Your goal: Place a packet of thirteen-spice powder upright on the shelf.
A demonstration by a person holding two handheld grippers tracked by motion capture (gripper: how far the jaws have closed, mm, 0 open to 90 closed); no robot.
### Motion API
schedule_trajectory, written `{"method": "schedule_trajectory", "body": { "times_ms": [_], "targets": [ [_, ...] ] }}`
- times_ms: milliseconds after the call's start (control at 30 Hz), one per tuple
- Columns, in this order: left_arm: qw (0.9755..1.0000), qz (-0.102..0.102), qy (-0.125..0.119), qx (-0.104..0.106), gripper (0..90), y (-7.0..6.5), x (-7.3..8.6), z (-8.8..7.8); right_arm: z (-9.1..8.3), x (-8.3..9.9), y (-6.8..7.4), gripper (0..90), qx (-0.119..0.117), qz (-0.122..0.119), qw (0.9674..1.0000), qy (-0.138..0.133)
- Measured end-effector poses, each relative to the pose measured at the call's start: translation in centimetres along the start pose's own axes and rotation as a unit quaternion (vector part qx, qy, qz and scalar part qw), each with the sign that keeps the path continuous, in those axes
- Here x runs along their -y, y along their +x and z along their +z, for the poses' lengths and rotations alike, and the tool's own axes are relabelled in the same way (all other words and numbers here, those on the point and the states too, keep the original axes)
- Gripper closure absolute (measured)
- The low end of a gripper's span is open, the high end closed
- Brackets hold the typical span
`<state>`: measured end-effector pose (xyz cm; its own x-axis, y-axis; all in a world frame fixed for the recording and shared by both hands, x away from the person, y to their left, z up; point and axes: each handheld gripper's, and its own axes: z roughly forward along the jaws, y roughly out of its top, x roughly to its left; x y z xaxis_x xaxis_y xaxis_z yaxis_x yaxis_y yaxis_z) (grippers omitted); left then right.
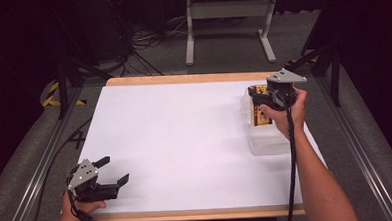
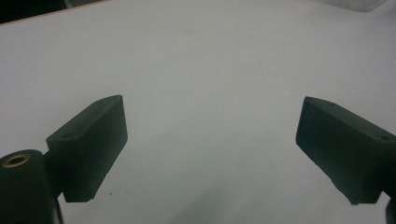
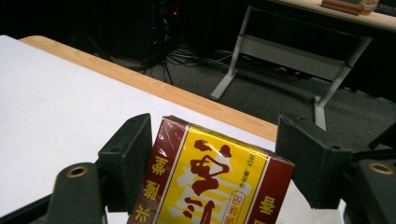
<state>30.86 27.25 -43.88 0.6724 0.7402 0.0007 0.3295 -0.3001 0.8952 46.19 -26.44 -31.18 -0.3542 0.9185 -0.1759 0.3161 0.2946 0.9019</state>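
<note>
- Right gripper (image 1: pixel 261 98), black with a grey three-cornered plate on top, sits over the far right part of the white-covered desk (image 1: pixel 185 141), and its jaws pinch a red and yellow printed cardboard box (image 1: pixel 260 107).
- Seen from the right gripper view, the red and yellow printed cardboard box (image 3: pixel 210 182) stands between the two black jaws; the left jaw lies against its red side, and the right jaw is close by its other edge, though contact there is hard to tell.
- That box is tilted, its printed face turned up toward the camera, its top corner just short of the desk's wooden far edge (image 3: pixel 154 86).
- From the high view, the box is just above a clear plastic container (image 1: pixel 268 137) that rests on the desk near the right edge.
- Left gripper (image 1: pixel 114 173) is at the near left corner of the desk, well apart from the box.
- Its jaws are spread wide with nothing between them, only the bare white surface (image 2: pixel 210 70) ahead.
</note>
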Motion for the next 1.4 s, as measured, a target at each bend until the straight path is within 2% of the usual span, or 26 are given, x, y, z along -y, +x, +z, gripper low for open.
{"method": "schedule_trajectory", "body": {
  "times_ms": [233,400,533,733,1067,1100,1133,1200,1300,1400],
  "targets": [
    [1.0,0.001,0.002,0.001,9.7,0.0,0.0,0.1,1.4,0.7,-1.1,28.6,0.012,0.013,0.9998,0.01],
    [1.0,0.002,0.004,0.001,9.7,0.1,0.0,0.1,2.3,1.1,-1.3,28.5,0.022,0.014,0.9994,0.021],
    [1.0,0.002,0.005,0.002,9.7,0.0,0.1,0.0,2.8,1.3,-1.5,28.4,0.022,0.022,0.9993,0.021],
    [1.0,0.001,0.006,0.002,9.5,0.0,0.1,0.0,3.5,1.7,-1.5,28.2,0.026,0.021,0.999,0.028],
    [0.9999,0.004,0.009,0.004,9.3,0.0,0.1,0.0,2.7,2.5,-1.3,29.6,0.009,0.017,0.9991,0.036],
    [0.9999,0.004,0.008,0.005,9.3,-0.1,0.1,0.0,2.5,2.5,-1.4,37.8,0.008,0.018,0.9992,0.036],
    [0.9999,0.004,0.008,0.005,9.3,-0.1,0.1,0.0,2.1,2.5,-1.4,42.2,0.007,0.017,0.9995,0.025],
    [0.9999,0.004,0.009,0.005,9.2,-0.1,0.1,0.1,1.5,2.3,-1.5,42.0,0.004,0.018,0.9997,0.017],
    [0.9999,0.005,0.011,0.006,9.2,-0.1,0.0,0.1,1.1,2.4,-1.4,42.1,-0.005,0.003,0.9996,0.029],
    [0.9999,0.007,0.011,0.004,9.2,-0.1,0.0,0.1,0.9,2.6,-1.4,42.2,-0.012,0.001,0.9994,0.033]
  ]
}}
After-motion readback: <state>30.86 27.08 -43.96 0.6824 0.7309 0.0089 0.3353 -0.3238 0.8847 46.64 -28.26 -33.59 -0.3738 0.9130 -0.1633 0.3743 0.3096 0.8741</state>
